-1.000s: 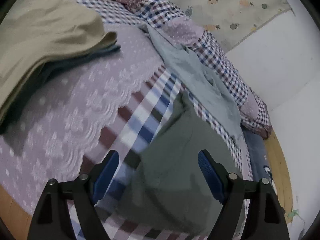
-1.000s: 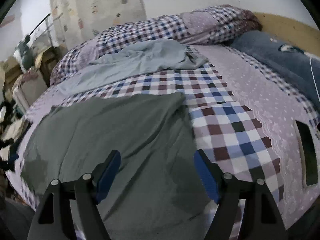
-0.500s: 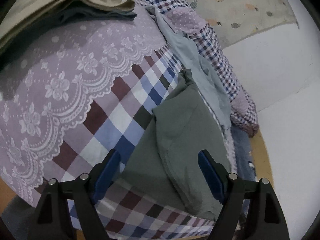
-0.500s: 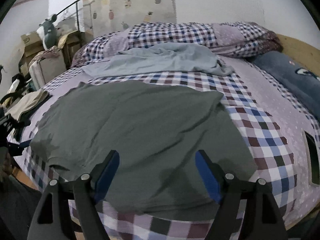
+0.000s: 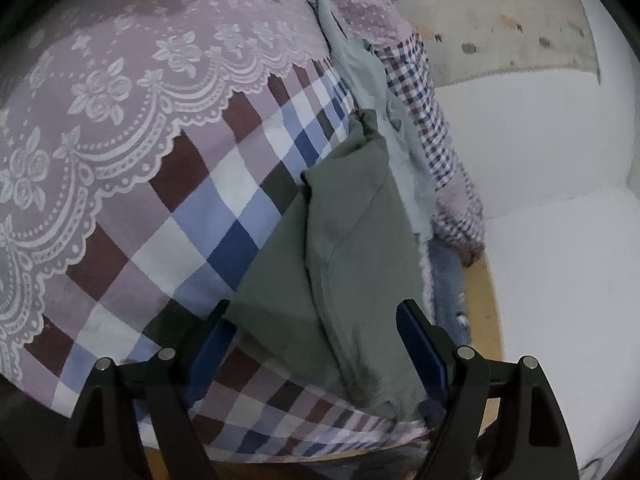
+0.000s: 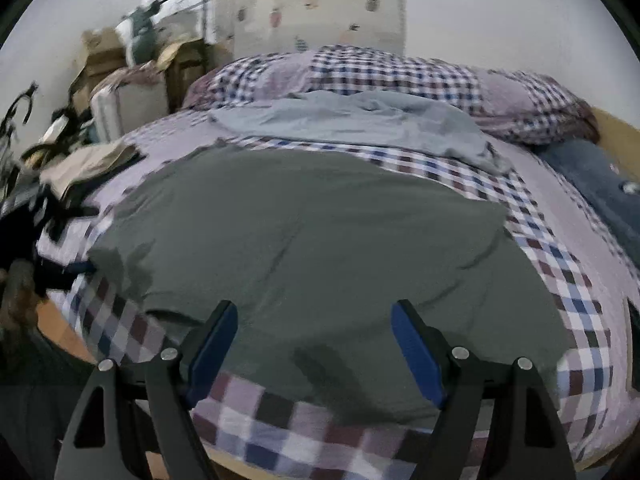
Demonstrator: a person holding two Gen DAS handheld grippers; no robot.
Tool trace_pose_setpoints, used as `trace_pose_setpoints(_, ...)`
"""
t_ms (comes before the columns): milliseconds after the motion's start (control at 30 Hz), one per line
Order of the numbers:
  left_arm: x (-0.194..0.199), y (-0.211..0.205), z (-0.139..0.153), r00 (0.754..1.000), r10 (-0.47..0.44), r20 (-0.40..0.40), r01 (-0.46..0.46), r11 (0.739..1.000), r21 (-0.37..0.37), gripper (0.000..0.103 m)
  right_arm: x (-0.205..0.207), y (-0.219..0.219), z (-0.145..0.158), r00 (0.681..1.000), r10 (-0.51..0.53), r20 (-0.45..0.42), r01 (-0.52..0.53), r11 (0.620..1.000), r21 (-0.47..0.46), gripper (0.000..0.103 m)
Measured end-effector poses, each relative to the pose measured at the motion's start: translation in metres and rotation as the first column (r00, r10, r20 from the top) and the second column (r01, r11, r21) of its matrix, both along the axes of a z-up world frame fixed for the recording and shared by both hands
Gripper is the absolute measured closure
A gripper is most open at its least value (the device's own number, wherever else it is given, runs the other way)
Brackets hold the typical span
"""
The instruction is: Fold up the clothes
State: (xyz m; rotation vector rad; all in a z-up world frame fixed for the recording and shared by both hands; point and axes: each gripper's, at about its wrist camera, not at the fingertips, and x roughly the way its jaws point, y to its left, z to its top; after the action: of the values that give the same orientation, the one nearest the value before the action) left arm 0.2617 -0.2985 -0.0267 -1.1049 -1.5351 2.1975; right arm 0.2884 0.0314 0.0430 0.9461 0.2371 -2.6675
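A dark green garment lies spread flat on the checked bedspread, filling the middle of the right wrist view. My right gripper hangs open over its near hem, nothing between the blue pads. In the left wrist view the same green garment shows edge-on, with a folded-over flap along its side. My left gripper is open just above its near corner, holding nothing. A light grey-blue garment lies crumpled beyond it, near the pillows; it is also in the left wrist view.
A stack of folded beige and dark clothes sits at the bed's left side. Checked pillows line the headboard, and a dark blue blanket lies at the right. Boxes and clutter stand beyond the bed. A lace-trimmed lilac cover lies left.
Both grippers have pulled back toward the bed's near edge, still open. The left view swung so the folded stack slid out at the top; the green garment now lies flatter and fuller in the right view.
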Motion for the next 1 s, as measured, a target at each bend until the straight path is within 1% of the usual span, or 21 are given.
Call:
trace_pose_setpoints(167, 0.002, -0.006, -0.002, 1.0, 0.018, 0.021, -0.018, 1.0, 0.001, 0.04, 0.02, -0.046, -0.001, 0.994, 0.086, -0.069, -0.079, 0.993, 0.093, 0.021)
trace_pose_setpoints(200, 0.002, -0.008, -0.003, 0.999, 0.02, 0.027, -0.02, 1.0, 0.005, 0.042, 0.023, -0.055, -0.001, 0.991, 0.104, -0.085, -0.093, 0.989, 0.116, 0.021)
trace_pose_setpoints(300, 0.003, -0.014, -0.007, 0.999, 0.026, 0.048, -0.026, 1.0, 0.013, 0.053, 0.031, -0.079, -0.001, 0.98, 0.157, -0.12, -0.134, 0.975, 0.177, 0.021)
trace_pose_setpoints(367, 0.004, -0.017, -0.009, 0.997, 0.034, 0.064, -0.035, 0.999, 0.017, 0.068, 0.035, -0.095, -0.002, 0.971, 0.2, -0.135, -0.169, 0.963, 0.212, 0.021)
trace_pose_setpoints(400, 0.005, -0.019, -0.01, 0.997, 0.041, 0.071, -0.043, 0.999, 0.025, 0.072, 0.037, -0.102, -0.002, 0.966, 0.218, -0.14, -0.183, 0.957, 0.225, 0.021)
trace_pose_setpoints(467, 0.006, -0.022, -0.011, 0.996, 0.054, 0.075, -0.057, 0.998, 0.037, 0.089, 0.039, -0.117, -0.004, 0.956, 0.258, -0.142, -0.218, 0.943, 0.251, 0.021)
trace_pose_setpoints(533, 0.006, -0.024, -0.01, 0.996, 0.063, 0.064, -0.066, 0.997, 0.049, 0.09, 0.042, -0.131, -0.007, 0.945, 0.29, -0.15, -0.243, 0.932, 0.27, 0.021)
trace_pose_setpoints(600, 0.003, -0.023, -0.012, 0.997, 0.046, 0.06, -0.05, 0.996, 0.069, 0.092, 0.042, -0.143, -0.01, 0.936, 0.318, -0.151, -0.267, 0.921, 0.285, 0.021)
trace_pose_setpoints(633, 0.002, -0.022, -0.011, 0.998, 0.037, 0.056, -0.041, 0.997, 0.073, 0.097, 0.041, -0.149, -0.013, 0.933, 0.328, -0.151, -0.275, 0.916, 0.292, 0.021)
trace_pose_setpoints(667, 0.001, -0.022, -0.011, 0.998, 0.028, 0.052, -0.032, 0.997, 0.076, 0.099, 0.04, -0.155, -0.015, 0.929, 0.336, -0.151, -0.281, 0.912, 0.299, 0.021)
trace_pose_setpoints(733, 0.003, -0.024, -0.009, 0.999, 0.015, 0.037, -0.019, 0.996, 0.089, 0.099, 0.038, -0.166, -0.019, 0.923, 0.35, -0.158, -0.29, 0.904, 0.313, 0.021)
trace_pose_setpoints(800, 0.002, -0.024, -0.004, 1.0, 0.008, 0.006, -0.009, 0.993, 0.118, 0.1, 0.036, -0.178, -0.021, 0.916, 0.363, -0.171, -0.293, 0.897, 0.331, 0.021)
trace_pose_setpoints(1000, 0.004, -0.03, 0.003, 0.998, -0.01, -0.056, 0.02, 0.983, 0.183, 0.1, 0.027, -0.213, -0.03, 0.892, 0.399, -0.211, -0.292, 0.867, 0.405, 0.021)
